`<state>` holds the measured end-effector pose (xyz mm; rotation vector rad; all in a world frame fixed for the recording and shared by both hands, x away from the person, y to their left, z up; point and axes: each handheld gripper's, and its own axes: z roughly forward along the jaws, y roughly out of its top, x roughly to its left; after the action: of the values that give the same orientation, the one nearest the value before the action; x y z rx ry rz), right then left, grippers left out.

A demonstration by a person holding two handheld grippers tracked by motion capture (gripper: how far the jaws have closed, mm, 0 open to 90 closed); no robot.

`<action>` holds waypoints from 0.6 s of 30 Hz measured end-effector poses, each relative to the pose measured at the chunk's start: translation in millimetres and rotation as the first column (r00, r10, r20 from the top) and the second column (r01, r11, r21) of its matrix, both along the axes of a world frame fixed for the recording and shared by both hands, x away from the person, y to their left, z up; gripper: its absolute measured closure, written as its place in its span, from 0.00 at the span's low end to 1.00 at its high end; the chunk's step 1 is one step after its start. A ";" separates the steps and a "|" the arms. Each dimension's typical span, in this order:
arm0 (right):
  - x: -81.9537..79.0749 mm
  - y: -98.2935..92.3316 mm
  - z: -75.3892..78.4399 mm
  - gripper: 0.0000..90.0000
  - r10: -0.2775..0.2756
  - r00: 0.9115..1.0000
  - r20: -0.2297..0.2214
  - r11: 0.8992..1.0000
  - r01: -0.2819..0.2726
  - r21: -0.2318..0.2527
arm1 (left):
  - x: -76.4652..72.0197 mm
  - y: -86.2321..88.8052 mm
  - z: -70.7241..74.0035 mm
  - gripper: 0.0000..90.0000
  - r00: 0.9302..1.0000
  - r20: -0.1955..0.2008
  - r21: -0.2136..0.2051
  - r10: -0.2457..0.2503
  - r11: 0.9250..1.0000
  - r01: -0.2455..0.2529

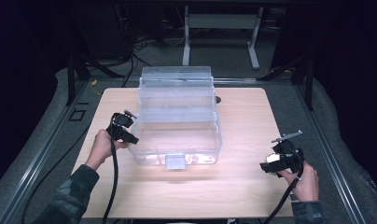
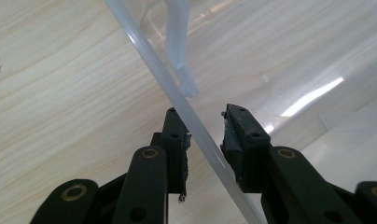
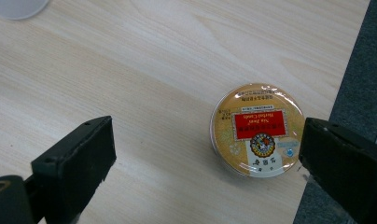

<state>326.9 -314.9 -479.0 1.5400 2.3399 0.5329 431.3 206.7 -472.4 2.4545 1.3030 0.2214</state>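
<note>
clear plastic storage box [image 1: 177,123], lid raised, mid-table [image 1: 242,186]. left gripper [image 2: 203,135] straddles its side rim, jaws slack, not pressing. round yellow tin [image 3: 256,128] on the wood near the table's edge; right gripper [image 3: 205,158] spread wide over it, not grasping. loading judged not begun.

Setting: a lab or test room with a recording rig. Pale wood-grain tabletop [image 1: 242,121] sits inside a metal rail frame [image 1: 60,126], with dark curtains [image 1: 18,56] closing off both sides. Grey padded flooring [image 1: 317,112] runs around the frame. Behind it, the white steel legs of an adjustable desk [image 1: 219,32] and loose black cables [image 1: 130,51] on the floor. Dim room; the light falls on the tabletop alone.
</note>
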 end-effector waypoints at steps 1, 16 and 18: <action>0.1 -1.2 -1.4 0.05 0.003 1.000 -0.006 1.000 -0.003 0.004 | 0.7 -4.5 0.1 0.77 1.000 0.001 0.004 -0.005 1.000 0.005; 3.2 -10.2 -9.1 0.05 -0.022 0.999 -0.026 1.000 0.022 0.019 | 4.8 -53.8 -0.6 0.75 0.998 -0.005 -0.034 -0.066 0.997 0.066; 3.2 -10.7 -10.3 0.05 -0.019 0.999 -0.033 1.000 0.019 0.020 | 4.7 -55.9 -0.7 0.75 0.997 -0.002 -0.036 -0.071 0.997 0.071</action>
<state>330.1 -325.6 -489.3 1.5898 2.3485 0.5324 436.0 150.9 -473.1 2.4670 1.2077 0.1745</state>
